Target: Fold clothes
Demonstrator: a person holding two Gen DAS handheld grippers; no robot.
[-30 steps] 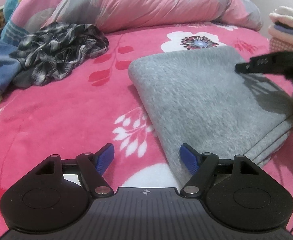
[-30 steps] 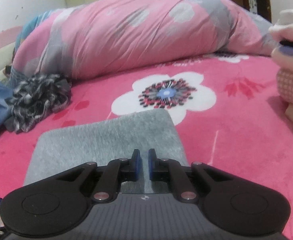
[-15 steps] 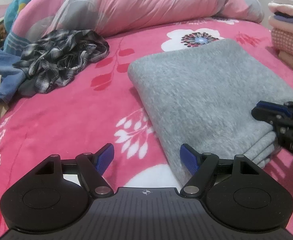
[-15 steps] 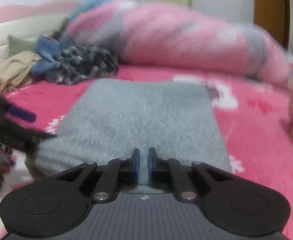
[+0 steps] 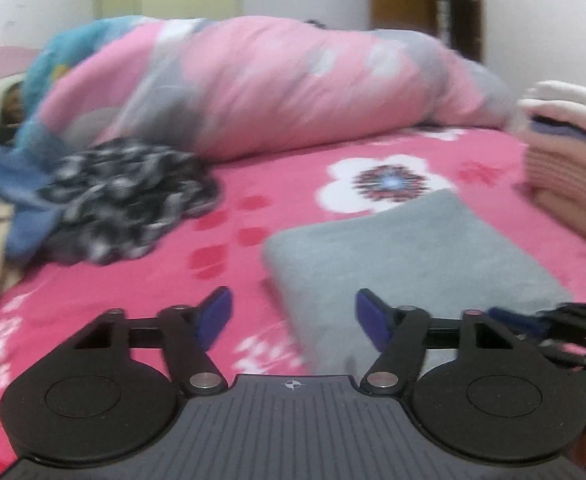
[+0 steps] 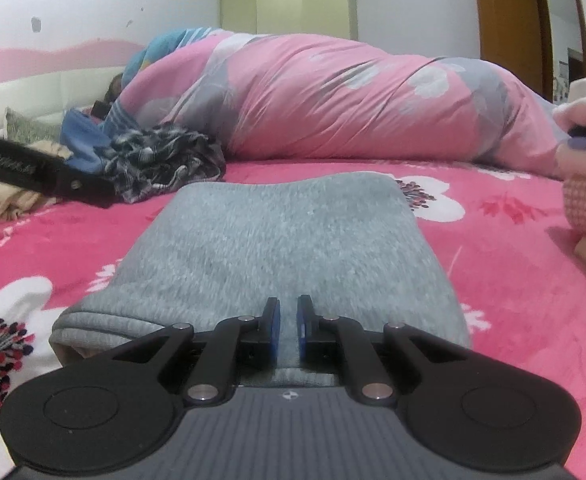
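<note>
- Grey garment, folded, lay flat on the pink bed.
- Right gripper sat at its near edge, fingers narrowly apart, cloth between them; grip uncertain.
- Left gripper gaped wide over the garment's left edge, empty.
- Plaid shirt heaped left; folded stack right.

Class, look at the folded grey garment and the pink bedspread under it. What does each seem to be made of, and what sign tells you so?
Grey garment: looks like fleece or brushed knit, matte, with a fuzzy nap and thick, rounded folded edges. Pink bedspread: probably plush or velvety fleece, softly napped with a printed flower pattern and a faint sheen. The exact fibre of either cannot be told.
</note>
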